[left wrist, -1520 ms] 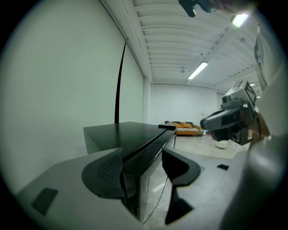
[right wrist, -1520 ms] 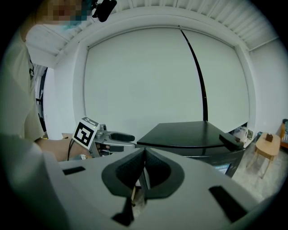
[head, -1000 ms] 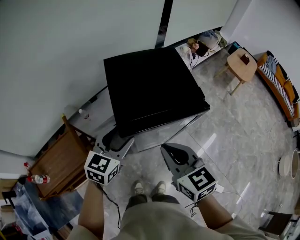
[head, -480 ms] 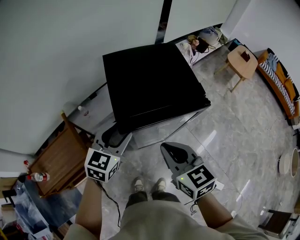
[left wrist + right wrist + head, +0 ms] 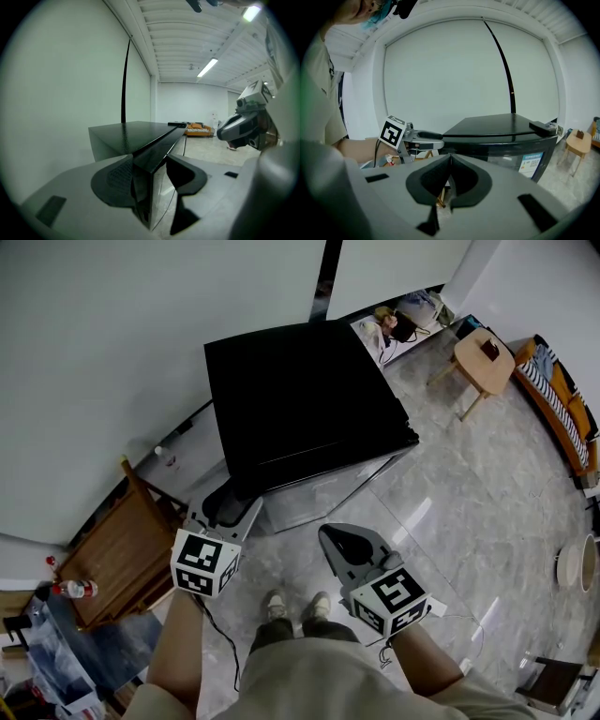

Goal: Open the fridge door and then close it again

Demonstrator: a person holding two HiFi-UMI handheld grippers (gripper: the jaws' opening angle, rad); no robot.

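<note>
**Taking hold of the fridge door's free edge**

Black-topped mini fridge (image 5: 300, 399) at the centre of the head view, backed against the white wall, with its door (image 5: 314, 495) facing the lower edge of the frame. Looks shut, with no gap visible along the top seam, though hard to rule out a crack. Printed label (image 5: 530, 165) on the glossy front and a hinge cap (image 5: 543, 125) at the right of the right gripper view. So presumably hinged on that side and free on the left.

Left gripper (image 5: 232, 498) parked at that free corner, left of centre in the head view. Jaws wide, having just narrowed a little, with the door's edge (image 5: 157, 145) between them. Left pad against or just beside the door's side face. Right pad apart from the glossy front, across a visible gap. Not yet clamped, then.

Right gripper (image 5: 336, 538) low and right of centre, above the grey marble floor (image 5: 450, 502), well apart from the fridge. Jaws pressed together on nothing, idle.

Judged as the opening step at its very start: past the approach, short of a grasp, door not yet swung.

Next, by that reading:
- Close the left jaws fully onto the edge for a firm two-sided bite.
- Pull along an arc about the far hinge rather than straight back, turning the wrist with the door.
- Mind the smooth front, likely slippery under a pad.
- Mind the wooden chair (image 5: 112, 559) at lower left, near the elbow's likely path.
- Then push back to flush.
</note>
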